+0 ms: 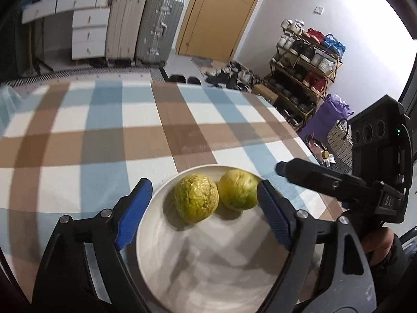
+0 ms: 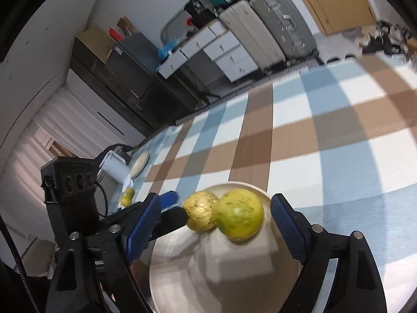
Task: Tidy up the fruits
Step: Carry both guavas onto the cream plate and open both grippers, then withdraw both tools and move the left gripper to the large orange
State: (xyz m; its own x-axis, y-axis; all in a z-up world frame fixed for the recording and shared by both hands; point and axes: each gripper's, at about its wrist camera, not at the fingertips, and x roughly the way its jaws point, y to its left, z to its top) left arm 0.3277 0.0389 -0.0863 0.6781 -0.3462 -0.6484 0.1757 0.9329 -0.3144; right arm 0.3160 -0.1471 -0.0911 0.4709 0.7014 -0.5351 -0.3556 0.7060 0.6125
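A white plate (image 1: 208,268) on the checked tablecloth holds two yellow-green fruits: a wrinkled one (image 1: 196,198) and a smoother one (image 1: 238,189), touching. My left gripper (image 1: 202,216) is open and empty above the plate, its blue pads either side of the fruits. My right gripper (image 2: 216,227) is open and empty over the same plate (image 2: 229,274), with the wrinkled fruit (image 2: 202,215) and the smoother fruit (image 2: 241,215) between its fingers. The right gripper's finger (image 1: 312,177) shows at the plate's right in the left wrist view. Two more small fruits (image 2: 127,198) lie at the table's far left.
A white cylinder (image 2: 114,168) and a flat round thing (image 2: 140,163) lie on clear plastic at the table's left end. The table's right edge (image 1: 292,127) drops off to a shoe rack (image 1: 305,70) and bags. Suitcases (image 1: 146,26) and drawers stand behind.
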